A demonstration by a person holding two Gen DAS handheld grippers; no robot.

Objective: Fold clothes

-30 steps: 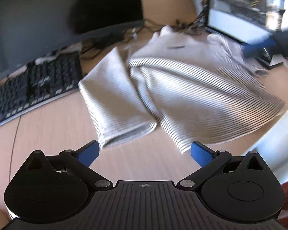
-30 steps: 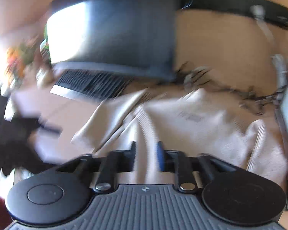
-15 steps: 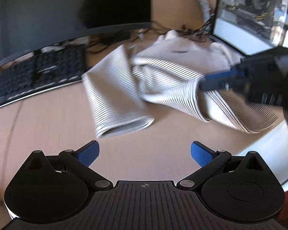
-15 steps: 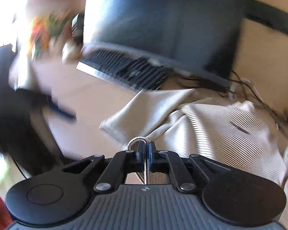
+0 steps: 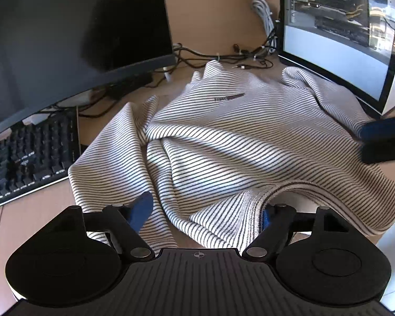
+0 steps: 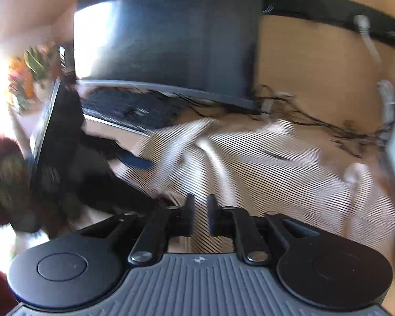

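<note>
A cream shirt with thin dark stripes lies rumpled on the wooden desk, collar toward the back. My left gripper is open, its blue fingertips straddling the shirt's near hem, which bunches between them. My right gripper has its jaws slightly apart with striped cloth seen in the gap; the view is blurred. The right gripper also shows at the right edge of the left wrist view, resting on the shirt. The left gripper appears blurred at the left of the right wrist view.
A dark monitor and black keyboard stand at the left back. A computer case stands at the right back, cables between them. The desk's near edge curves at the right.
My left gripper has moved forward onto the shirt's near hem. My right gripper has opened slightly from its tight pinch, and the shirt has been pulled toward the front.
</note>
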